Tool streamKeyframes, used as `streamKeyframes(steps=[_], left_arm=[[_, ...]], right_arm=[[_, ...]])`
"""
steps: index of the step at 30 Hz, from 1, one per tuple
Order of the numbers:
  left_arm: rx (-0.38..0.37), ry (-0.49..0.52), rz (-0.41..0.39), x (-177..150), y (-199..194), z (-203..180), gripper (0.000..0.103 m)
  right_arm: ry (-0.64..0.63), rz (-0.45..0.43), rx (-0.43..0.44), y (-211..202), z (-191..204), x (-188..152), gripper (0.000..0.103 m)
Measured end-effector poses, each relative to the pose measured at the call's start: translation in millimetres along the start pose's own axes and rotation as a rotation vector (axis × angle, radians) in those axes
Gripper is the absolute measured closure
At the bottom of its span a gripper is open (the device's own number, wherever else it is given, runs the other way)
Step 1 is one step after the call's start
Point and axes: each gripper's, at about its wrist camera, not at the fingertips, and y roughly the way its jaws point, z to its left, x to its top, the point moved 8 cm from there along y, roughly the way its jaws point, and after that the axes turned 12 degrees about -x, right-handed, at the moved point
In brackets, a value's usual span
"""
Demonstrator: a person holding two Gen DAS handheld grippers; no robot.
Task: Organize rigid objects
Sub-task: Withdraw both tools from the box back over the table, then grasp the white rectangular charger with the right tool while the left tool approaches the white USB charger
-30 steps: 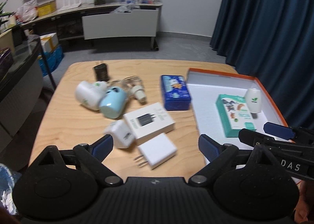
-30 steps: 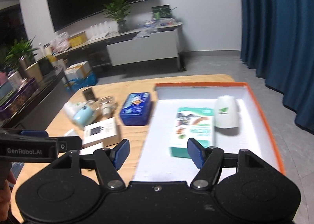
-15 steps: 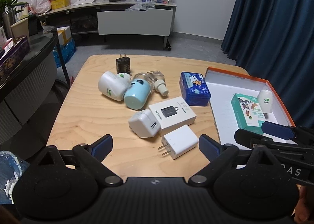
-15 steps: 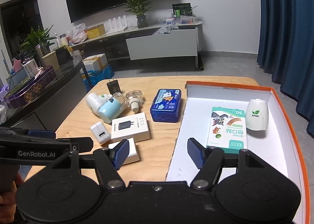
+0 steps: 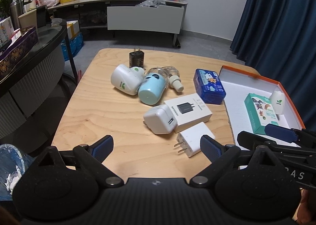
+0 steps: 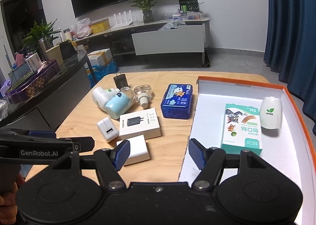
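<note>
Loose on the wooden table (image 5: 94, 110) lie a blue tin (image 5: 209, 88), a white charger box (image 5: 187, 111), a white USB charger (image 5: 160, 121), a flat white plug adapter (image 5: 194, 142), a light blue vaporizer (image 5: 151, 88), a white vaporizer (image 5: 125, 82), a clear bottle (image 5: 171, 77) and a black plug (image 5: 136, 59). The orange-rimmed white box (image 6: 237, 83) holds a green carton (image 6: 242, 126) and a white egg-shaped vaporizer (image 6: 271, 112). My left gripper (image 5: 157, 146) hovers open near the table's front edge, the adapter just beyond it. My right gripper (image 6: 159, 153) is open over the box's near left edge, holding nothing.
A dark curved counter (image 6: 59, 86) with boxes on it stands left of the table. A low TV cabinet (image 6: 167, 39) lines the far wall, and a blue curtain (image 6: 292, 17) hangs at the right. A plastic-lined bin (image 5: 9, 165) sits by the table's near left corner.
Both grippers have drifted to the left, so the table objects and the box sit further right in each view. Both jaws stand as wide as before; nothing on the table has moved.
</note>
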Motion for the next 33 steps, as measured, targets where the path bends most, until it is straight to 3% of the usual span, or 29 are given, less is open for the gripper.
streamKeyframes(steps=[33], left_arm=[[0.020, -0.029, 0.014, -5.4, 8.1, 29.2, 0.002]], right_arm=[[-0.044, 0.056, 0.032, 25.2, 21.2, -12.6, 0.024]])
